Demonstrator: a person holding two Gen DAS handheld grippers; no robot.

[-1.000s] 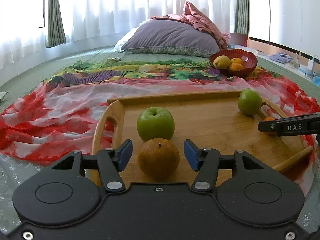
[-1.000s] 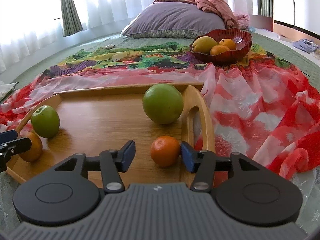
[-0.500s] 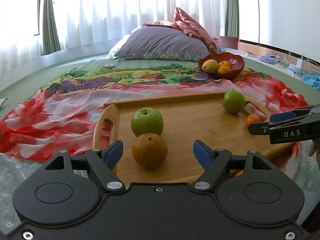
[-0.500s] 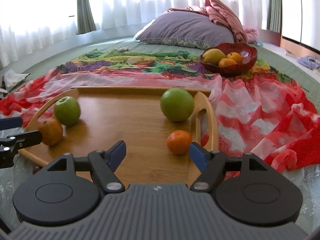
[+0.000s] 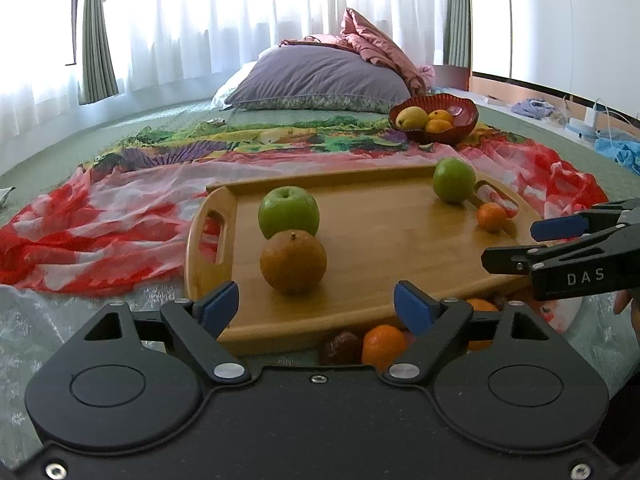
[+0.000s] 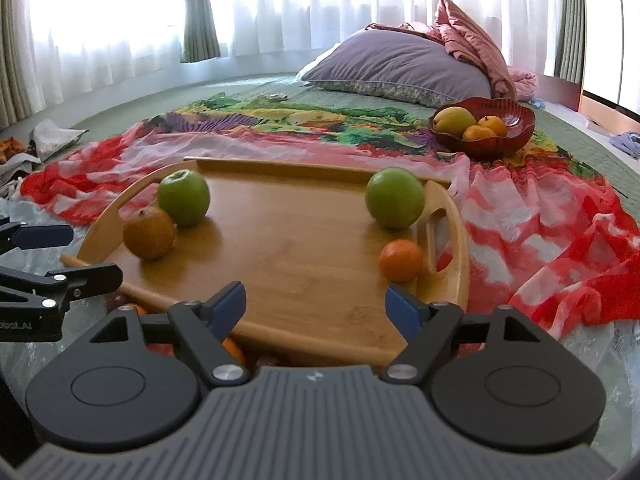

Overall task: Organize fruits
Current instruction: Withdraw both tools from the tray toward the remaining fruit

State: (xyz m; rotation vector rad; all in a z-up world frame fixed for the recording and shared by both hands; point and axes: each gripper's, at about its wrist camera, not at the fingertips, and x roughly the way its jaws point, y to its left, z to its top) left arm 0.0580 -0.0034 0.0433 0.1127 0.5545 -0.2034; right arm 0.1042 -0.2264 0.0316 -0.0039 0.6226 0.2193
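A wooden tray [image 5: 400, 248] [image 6: 300, 248] lies on a red patterned cloth. At its left end a green apple [image 5: 288, 212] [image 6: 183, 198] sits behind a brown round fruit [image 5: 293, 262] [image 6: 149, 233]. At its right end are a second green apple [image 5: 454, 180] [image 6: 395, 197] and a small orange [image 5: 491, 217] [image 6: 401, 260]. My left gripper [image 5: 316, 306] [image 6: 96, 254] hangs before the tray's front edge, jaws opening, nothing between them. My right gripper [image 6: 316, 306] [image 5: 508, 244] is also back from the tray, jaws opening and empty.
A dark red bowl [image 5: 436, 120] [image 6: 484, 126] with yellow and orange fruit stands beyond the tray, before a purple pillow [image 5: 320, 76]. More fruit, an orange [image 5: 384, 344] and a dark one [image 5: 340, 352], lies below the tray's near edge. The red cloth [image 6: 560, 240] spreads around.
Both grippers have drawn back from the tray and their jaws have widened. The brown fruit and the small orange, earlier between the pads, now lie free on the tray.
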